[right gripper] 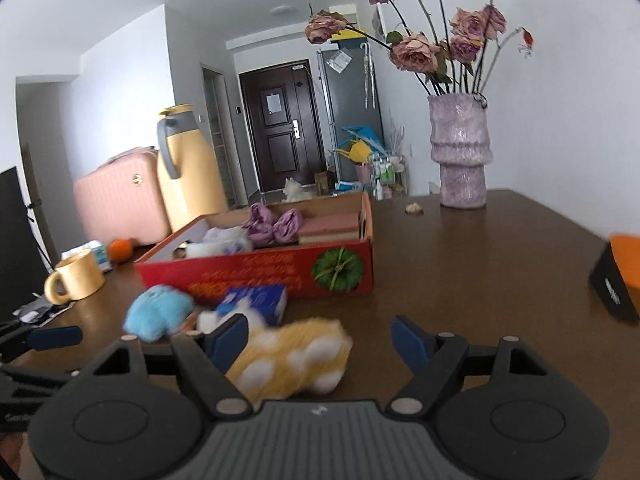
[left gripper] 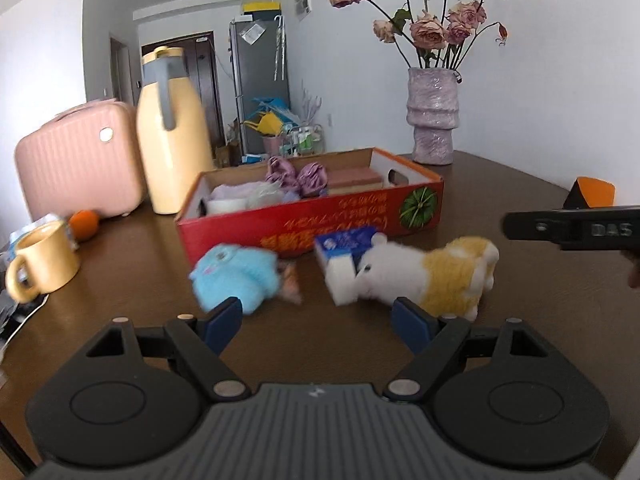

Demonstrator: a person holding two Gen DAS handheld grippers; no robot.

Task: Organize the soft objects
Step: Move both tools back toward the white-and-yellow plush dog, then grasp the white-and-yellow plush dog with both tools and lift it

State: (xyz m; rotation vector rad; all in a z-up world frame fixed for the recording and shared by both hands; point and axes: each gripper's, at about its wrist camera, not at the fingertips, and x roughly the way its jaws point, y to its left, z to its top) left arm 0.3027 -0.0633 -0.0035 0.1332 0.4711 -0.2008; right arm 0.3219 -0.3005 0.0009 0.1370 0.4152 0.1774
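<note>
Three loose soft objects lie on the brown table (left gripper: 520, 320) in front of the red cardboard box (left gripper: 312, 220): one blue plush toy (left gripper: 236, 276), one white-and-yellow plush animal (left gripper: 432, 276), and one white sponge block in a blue wrapper (left gripper: 344, 264) touching the animal's head. The box already holds several soft items, among them two purple cloth bundles (left gripper: 296, 178), pale fluffy pieces at its left end and a pink-topped sponge (left gripper: 352, 180); their full count cannot be told. The left claw (left gripper: 320, 320) is wide open and empty, low over the table between the blue plush toy and the plush animal. The right claw (right gripper: 320, 340) is likewise wide open and empty, with the plush animal's hindquarters (right gripper: 288, 360) near its left finger. The plush toys are judged light, compressible and non-slippery; a pinch across the mid-body should hold, whereas a limb or tuft of pile may pull free. The sponge block should yield under pressure and is best taken across its narrow faces. One vase of dried roses (left gripper: 434, 116), one yellow jug (left gripper: 172, 136), one mug (left gripper: 44, 260) and one pink case (left gripper: 80, 168) also stand on the table.
</note>
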